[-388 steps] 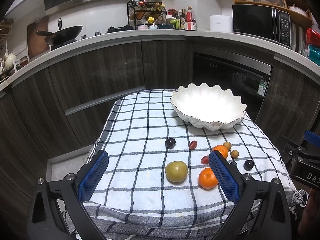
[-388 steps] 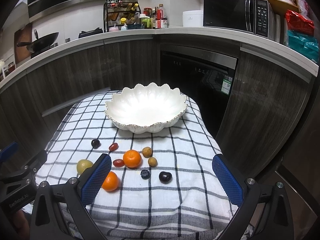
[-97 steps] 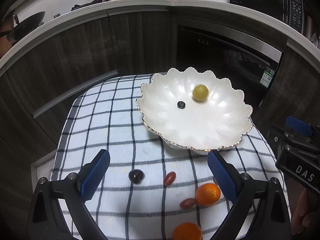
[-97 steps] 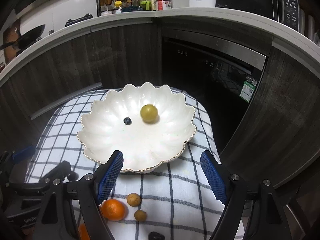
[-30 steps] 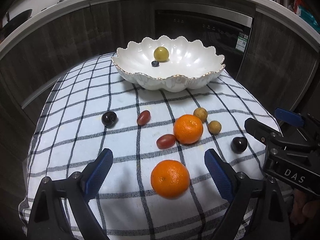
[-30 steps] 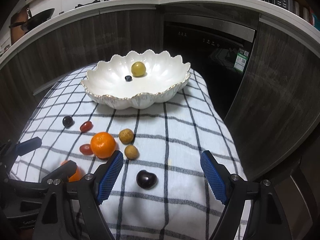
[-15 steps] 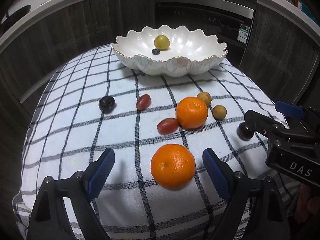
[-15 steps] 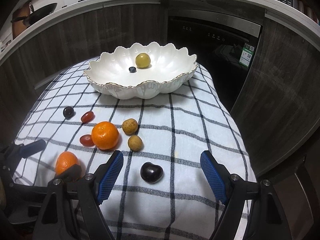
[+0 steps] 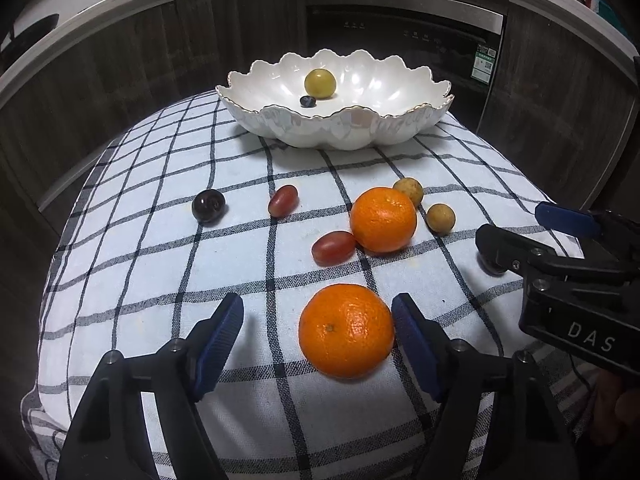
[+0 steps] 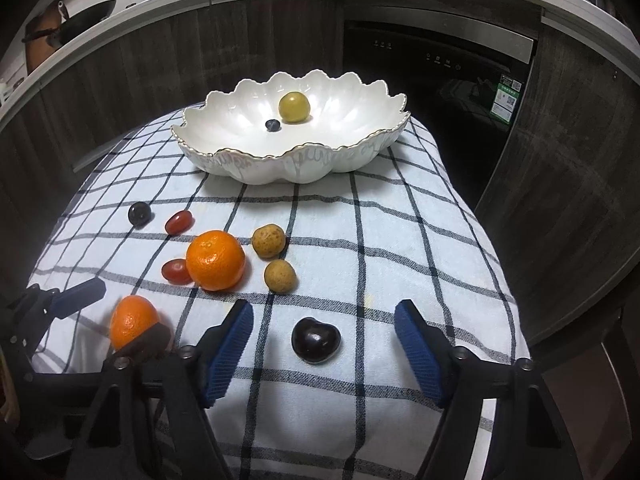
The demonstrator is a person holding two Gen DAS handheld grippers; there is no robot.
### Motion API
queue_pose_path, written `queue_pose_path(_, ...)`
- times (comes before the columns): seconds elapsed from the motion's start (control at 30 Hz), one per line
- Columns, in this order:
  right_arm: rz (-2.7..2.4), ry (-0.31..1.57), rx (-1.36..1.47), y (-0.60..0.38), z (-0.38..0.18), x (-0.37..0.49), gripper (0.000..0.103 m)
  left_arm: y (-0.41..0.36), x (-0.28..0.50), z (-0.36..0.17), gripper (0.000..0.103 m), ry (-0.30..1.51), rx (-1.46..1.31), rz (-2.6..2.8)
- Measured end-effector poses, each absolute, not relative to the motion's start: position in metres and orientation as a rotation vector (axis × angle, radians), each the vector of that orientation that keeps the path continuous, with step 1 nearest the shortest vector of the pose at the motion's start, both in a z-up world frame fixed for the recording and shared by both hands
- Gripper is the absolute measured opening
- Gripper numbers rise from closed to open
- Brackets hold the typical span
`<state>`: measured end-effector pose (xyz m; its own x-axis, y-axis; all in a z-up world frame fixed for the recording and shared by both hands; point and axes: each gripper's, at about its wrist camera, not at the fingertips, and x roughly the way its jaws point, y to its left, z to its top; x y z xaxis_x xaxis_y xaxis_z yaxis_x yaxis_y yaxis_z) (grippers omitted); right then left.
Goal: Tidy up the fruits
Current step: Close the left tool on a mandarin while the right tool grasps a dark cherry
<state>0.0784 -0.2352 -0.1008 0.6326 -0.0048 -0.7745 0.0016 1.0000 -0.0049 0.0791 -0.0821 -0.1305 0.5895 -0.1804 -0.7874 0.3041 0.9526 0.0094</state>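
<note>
A white scalloped bowl (image 9: pixel 400 124) at the far end of the checked cloth holds a yellow-green fruit (image 9: pixel 319 83) and a blueberry (image 9: pixel 307 101). My left gripper (image 9: pixel 318 328) is open around the near orange (image 9: pixel 346 330), whose right side is close to the right pad. My right gripper (image 10: pixel 324 336) is open around a dark cherry (image 10: pixel 315 339). A second orange (image 9: pixel 383 219), two red grapes (image 9: pixel 333 246), two brown longans (image 9: pixel 440 219) and another dark cherry (image 9: pixel 208 205) lie on the cloth.
The checked cloth (image 9: pixel 160 264) covers a small table whose edges drop off left, right and near. Dark cabinets (image 10: pixel 568 160) and an oven (image 10: pixel 436 64) stand behind. The right gripper's body (image 9: pixel 576 276) sits at the right in the left wrist view.
Both grippers have dropped lower and moved forward. The left jaws now bracket the near orange and have narrowed; the right jaws now bracket the dark cherry.
</note>
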Motion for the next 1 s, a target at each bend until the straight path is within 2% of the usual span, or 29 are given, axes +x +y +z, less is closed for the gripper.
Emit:
queue_pose_path(0.2,-0.001,0.906,-0.002,-0.235,-0.105,0.081,0.063,-0.085,0.078,-0.133,0.061,0.908,0.152,-0.313)
queue_pose_path(0.3,-0.002,0.922,0.004,-0.236,-0.109,0.082,0.061,-0.088,0.078,-0.134,0.055,0.916,0.157,-0.327)
queue_pose_path(0.5,0.014,0.965,0.019,-0.237,-0.117,0.086,0.053,-0.089,0.079,-0.135,0.047,0.925,0.152,-0.35)
queue_pose_path(0.63,0.023,0.975,0.021,-0.236,-0.12,0.088,0.052,-0.091,0.079,-0.136,0.046,0.927,0.157,-0.355)
queue_pose_path(1.0,0.029,1.014,0.031,-0.236,-0.127,0.09,0.031,-0.092,0.078,-0.136,0.045,0.927,0.173,-0.358)
